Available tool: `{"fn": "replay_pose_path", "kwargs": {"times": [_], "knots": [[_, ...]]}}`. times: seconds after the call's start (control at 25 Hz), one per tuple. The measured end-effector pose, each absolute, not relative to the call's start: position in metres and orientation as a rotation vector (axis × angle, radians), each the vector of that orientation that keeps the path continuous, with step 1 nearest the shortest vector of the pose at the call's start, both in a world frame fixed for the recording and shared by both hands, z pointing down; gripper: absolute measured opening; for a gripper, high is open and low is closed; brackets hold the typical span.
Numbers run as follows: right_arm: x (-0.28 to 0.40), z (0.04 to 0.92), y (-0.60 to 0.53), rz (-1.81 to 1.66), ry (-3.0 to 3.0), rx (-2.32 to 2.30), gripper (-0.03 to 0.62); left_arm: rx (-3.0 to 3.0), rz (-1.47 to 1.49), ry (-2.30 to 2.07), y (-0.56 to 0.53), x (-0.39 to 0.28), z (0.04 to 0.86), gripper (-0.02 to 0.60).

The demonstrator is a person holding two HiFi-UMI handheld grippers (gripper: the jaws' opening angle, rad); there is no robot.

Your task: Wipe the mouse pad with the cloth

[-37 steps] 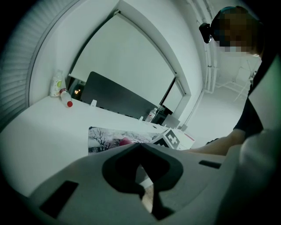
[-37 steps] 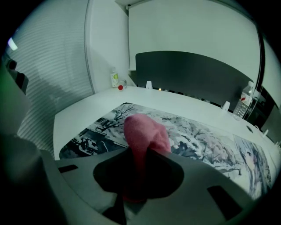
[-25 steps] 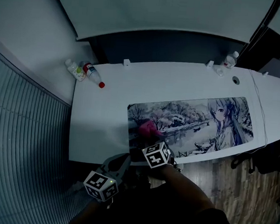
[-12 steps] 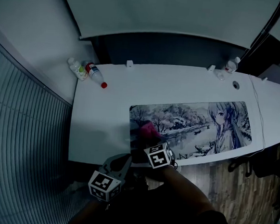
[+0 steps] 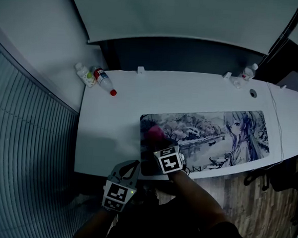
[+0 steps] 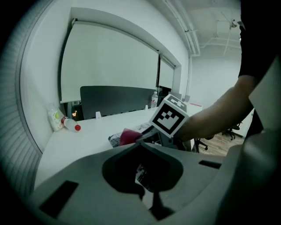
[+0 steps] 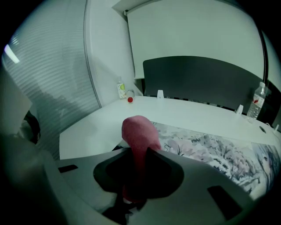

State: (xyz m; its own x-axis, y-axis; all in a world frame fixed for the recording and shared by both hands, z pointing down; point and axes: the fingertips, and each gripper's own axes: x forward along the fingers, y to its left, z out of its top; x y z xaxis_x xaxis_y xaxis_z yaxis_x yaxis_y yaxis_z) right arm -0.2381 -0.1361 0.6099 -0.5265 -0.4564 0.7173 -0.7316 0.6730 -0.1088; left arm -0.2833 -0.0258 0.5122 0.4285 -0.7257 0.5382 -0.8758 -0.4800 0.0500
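Drift leftward: the bunched pink cloth point(image 7: 139, 132), clamped in the right gripper's point(image 7: 139, 154) jaws, has slid nearer the left end of the long printed mouse pad point(image 5: 215, 131), so wiping looks barely begun, with most of the pad right of the jaws. The right forearm reaches low over the white counter point(image 5: 112, 123); the left gripper point(image 6: 141, 144), jaws together and empty, hangs behind.

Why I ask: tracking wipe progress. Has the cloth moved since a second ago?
Yes, slightly: the cloth slid toward the mouse pad's left edge.
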Motion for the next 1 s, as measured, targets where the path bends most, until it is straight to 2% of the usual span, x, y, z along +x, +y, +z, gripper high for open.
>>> {"fn": "replay_pose_path", "kwargs": {"times": [0.56,1.0], "knots": [[-0.233,0.631,-0.16,0.483,-2.175,0.831,0.086,2.354,0.655,-1.292,-0.034,-0.24,0.521,0.005],[-0.142,0.633,-0.208,0.528,-2.154,0.885,0.086,2.332,0.647,-1.238,-0.05,-0.16,0.528,0.005]]}}
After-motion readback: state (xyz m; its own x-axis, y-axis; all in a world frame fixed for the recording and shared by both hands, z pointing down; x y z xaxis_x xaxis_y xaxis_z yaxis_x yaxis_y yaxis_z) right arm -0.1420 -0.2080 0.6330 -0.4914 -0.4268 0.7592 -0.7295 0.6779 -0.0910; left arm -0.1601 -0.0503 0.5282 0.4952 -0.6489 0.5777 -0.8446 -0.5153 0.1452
